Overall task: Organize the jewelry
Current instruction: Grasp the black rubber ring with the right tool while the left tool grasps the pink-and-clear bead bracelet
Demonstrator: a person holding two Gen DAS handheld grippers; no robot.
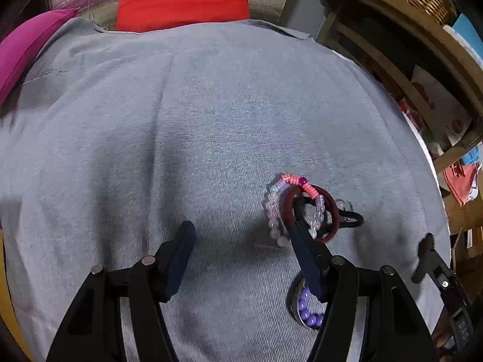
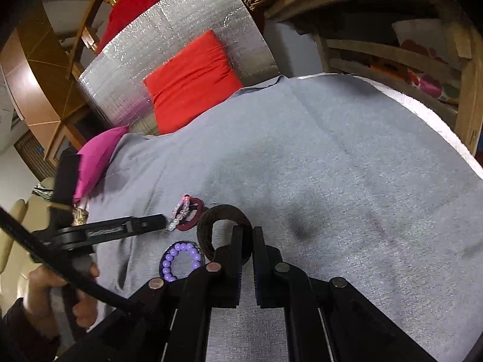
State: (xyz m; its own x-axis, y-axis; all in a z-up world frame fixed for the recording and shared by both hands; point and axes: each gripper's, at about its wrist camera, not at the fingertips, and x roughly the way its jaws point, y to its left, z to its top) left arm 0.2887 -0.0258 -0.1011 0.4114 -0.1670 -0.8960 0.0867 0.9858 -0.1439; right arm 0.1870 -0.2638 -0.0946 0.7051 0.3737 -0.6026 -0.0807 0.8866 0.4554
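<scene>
On the left of the right wrist view a hand [image 2: 60, 280] grips the left gripper [image 1: 241, 235], whose jaws stand wide with nothing between them; its right finger [image 1: 302, 241] reaches into the small pile of jewelry, probably to hook or part a piece for sorting. The pile sits mid-cloth [image 1: 211, 105], a soft grey knit that keeps round things from rolling: a beaded bracelet [image 1: 276, 208] of clear, pale and coral beads lies over a maroon band [image 1: 327, 211], with a black tie [image 1: 353, 218] just beside. Nearer the camera, glossy purple beads [image 2: 181, 261] sit inside a dark ring. Right of them the right gripper [image 2: 247, 235] is closed narrow (its fingers nearly touching), the left one against the rim of a dark, ribbed bangle [image 2: 225, 229]; whether it truly pinches the bangle I cannot tell.
</scene>
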